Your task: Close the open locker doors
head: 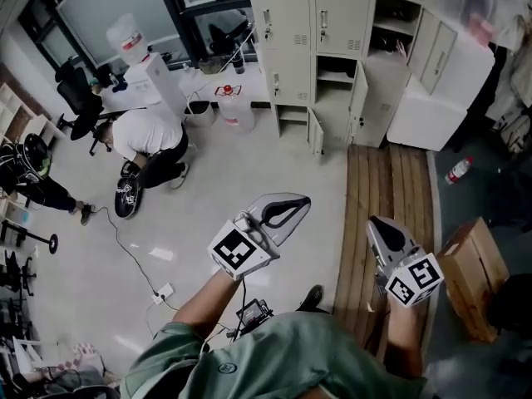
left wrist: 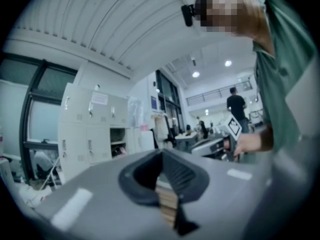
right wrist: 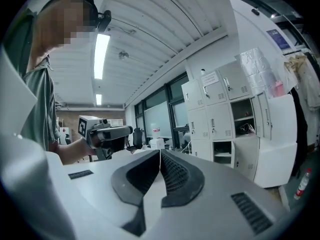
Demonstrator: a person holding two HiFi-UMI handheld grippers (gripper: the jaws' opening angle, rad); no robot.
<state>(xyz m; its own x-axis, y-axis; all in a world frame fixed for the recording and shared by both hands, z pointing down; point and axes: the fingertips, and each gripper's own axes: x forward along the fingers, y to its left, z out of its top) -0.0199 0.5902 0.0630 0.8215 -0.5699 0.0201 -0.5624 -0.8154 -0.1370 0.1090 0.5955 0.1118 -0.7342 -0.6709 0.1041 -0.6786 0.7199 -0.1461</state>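
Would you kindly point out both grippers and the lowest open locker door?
left gripper (head: 298, 202), head view, jaw tips.
right gripper (head: 376, 223), head view, jaw tips.
lowest open locker door (head: 317, 133), head view, door's middle.

A person in a white shirt (head: 148, 135) crouches on the floor. Beyond that person stands a water dispenser (head: 158, 77), a power strip (head: 164, 292) lies nearer, and a cardboard box (head: 474, 274) sits far right.

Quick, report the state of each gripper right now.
Left gripper: shut, nothing between its jaws.
Right gripper: shut, nothing between its jaws.
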